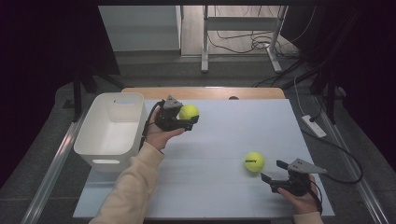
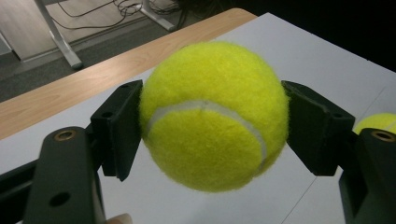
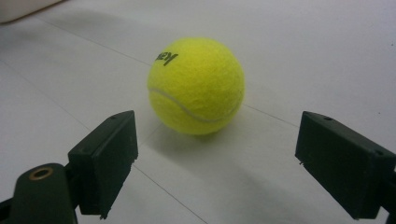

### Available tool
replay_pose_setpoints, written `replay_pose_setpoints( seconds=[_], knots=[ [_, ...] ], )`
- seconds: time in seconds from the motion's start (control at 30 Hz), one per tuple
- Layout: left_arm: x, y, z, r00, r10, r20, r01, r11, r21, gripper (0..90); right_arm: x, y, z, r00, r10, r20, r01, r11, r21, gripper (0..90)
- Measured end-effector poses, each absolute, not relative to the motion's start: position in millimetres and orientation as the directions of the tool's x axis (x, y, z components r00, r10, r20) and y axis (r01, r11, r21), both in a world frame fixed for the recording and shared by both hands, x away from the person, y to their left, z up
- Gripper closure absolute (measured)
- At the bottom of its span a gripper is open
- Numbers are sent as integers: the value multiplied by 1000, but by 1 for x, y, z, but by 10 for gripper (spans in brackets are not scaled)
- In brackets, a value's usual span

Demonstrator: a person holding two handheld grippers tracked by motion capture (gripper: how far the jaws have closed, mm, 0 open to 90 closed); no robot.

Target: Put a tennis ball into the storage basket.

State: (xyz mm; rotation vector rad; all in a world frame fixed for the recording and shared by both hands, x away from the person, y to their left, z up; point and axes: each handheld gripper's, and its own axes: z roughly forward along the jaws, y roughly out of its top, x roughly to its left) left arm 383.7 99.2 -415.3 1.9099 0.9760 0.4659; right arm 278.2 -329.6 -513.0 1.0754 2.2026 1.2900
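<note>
My left gripper point(image 1: 190, 117) is shut on a yellow tennis ball point(image 1: 188, 112), held above the white mat just right of the bin. In the left gripper view both black jaws press the sides of that ball point(image 2: 212, 114). A second tennis ball point(image 1: 254, 161) rests on the mat at the right. My right gripper point(image 1: 273, 171) stands open just right of and nearer than it, jaws pointed at it. The right gripper view shows this ball point(image 3: 196, 85) a short way beyond the spread jaws, with black lettering on top. Its edge point(image 2: 379, 122) peeks past the left gripper's right jaw.
A white plastic bin point(image 1: 112, 130) stands at the mat's left edge, hollow side up. The white mat point(image 1: 215, 154) covers a wooden table point(image 1: 205, 92). Beyond the table are metal desk legs point(image 1: 204, 42) and cables on the floor. A power strip point(image 1: 314, 126) lies off the right side.
</note>
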Motion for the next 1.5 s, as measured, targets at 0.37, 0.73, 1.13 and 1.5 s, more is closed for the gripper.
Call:
replay_pose_setpoints(
  seconds=[0.37, 0.73, 1.13, 1.5],
  knots=[
    [379, 102, -409, 608, 792, -64, 428, -258, 866, 269, 278, -330, -513, -639, 767, 59, 427, 289, 857, 130],
    [373, 109, -399, 600, 797, -63, 407, -237, 882, 269, 278, -330, -513, -637, 768, 61, 426, 286, 858, 131],
    [370, 118, -393, 588, 807, -62, 396, -220, 892, 269, 278, -329, -513, -637, 769, 59, 427, 288, 857, 131],
    [366, 126, -386, 579, 812, -67, 385, -200, 901, 269, 278, -329, -513, -637, 769, 59, 427, 289, 857, 131]
  ],
)
